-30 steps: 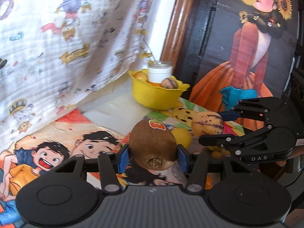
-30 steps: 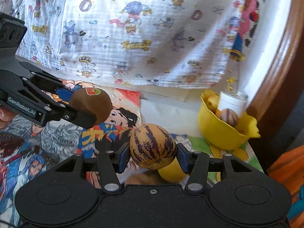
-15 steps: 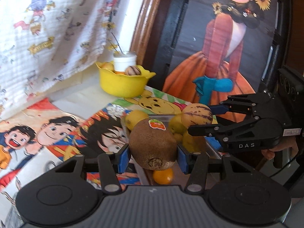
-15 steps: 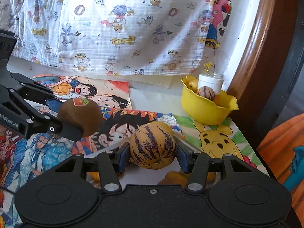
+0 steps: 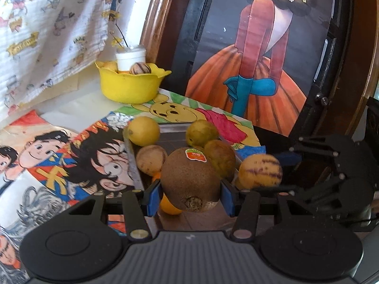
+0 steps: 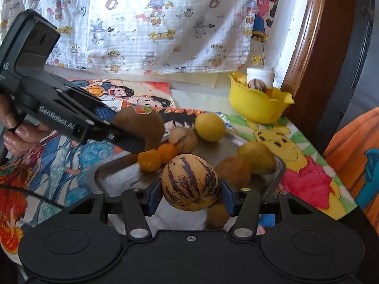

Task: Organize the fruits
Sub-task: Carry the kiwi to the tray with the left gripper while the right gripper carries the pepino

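Two handheld grippers filled the near foreground, each carrying one fruit above a metal tray point(image 6: 111, 177). The left gripper point(image 5: 190, 195) had its blue pads point(image 5: 151, 197) pressed against the sides of a brown kiwi point(image 5: 190, 184) with a red and green sticker on top. The right gripper point(image 6: 190, 195) pinched a cream-coloured melon with purple stripes point(image 6: 190, 182) in the same way. A person's hand point(image 6: 16, 132) gripped the handle of the left tool at the left edge of the right wrist view.

Just beyond the held fruits, the tray lay on a table covered in cartoon drawings point(image 6: 308, 177). It contained two small oranges point(image 6: 157, 157) side by side, a round yellow lemon point(image 6: 209, 127) at its far edge, a pale brownish fruit point(image 6: 183, 138) beside the lemon, and greenish-brown fruits point(image 6: 257, 157) on the right. A further small brownish fruit point(image 6: 217, 215) sat low beside the right gripper; it was partly hidden, so whether it lay on the tray was unclear.

Farther back, near the table's far right corner, stood a yellow bowl point(image 6: 257, 105) with a wavy rim. It held another striped melon point(image 6: 256, 85), a white cup point(image 6: 260, 75) and some yellow fruit. Behind the table hung a white cloth with cartoon prints point(image 6: 154, 23), and to the right stood a dark wooden frame point(image 6: 315, 35).
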Demonstrator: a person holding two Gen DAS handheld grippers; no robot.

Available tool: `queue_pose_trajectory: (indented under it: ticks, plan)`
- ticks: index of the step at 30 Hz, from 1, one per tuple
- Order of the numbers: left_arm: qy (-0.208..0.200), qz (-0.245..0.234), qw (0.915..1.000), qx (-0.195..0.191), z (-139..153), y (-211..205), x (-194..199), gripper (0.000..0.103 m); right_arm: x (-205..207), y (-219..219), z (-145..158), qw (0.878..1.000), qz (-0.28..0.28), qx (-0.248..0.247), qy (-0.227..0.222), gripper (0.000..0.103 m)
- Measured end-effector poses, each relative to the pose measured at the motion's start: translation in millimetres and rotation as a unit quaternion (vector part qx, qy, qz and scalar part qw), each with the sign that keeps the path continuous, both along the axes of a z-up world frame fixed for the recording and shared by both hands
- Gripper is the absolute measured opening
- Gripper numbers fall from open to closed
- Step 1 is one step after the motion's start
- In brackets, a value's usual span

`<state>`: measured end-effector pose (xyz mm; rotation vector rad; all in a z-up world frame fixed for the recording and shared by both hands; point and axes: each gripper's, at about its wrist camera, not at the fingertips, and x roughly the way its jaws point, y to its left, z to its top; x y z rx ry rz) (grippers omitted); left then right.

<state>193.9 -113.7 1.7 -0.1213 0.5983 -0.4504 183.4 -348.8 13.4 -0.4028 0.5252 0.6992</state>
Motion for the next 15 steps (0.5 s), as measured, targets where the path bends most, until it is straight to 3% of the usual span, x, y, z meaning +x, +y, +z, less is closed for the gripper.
queue_pose_trajectory:
  ticks: [15]
  plan:
    - [0.032, -0.017, 0.9993, 0.010, -17, -19, 3, 0.056, -20, -20, -25, 0.999, -0.039, 0.016, 0.015, 0.054]
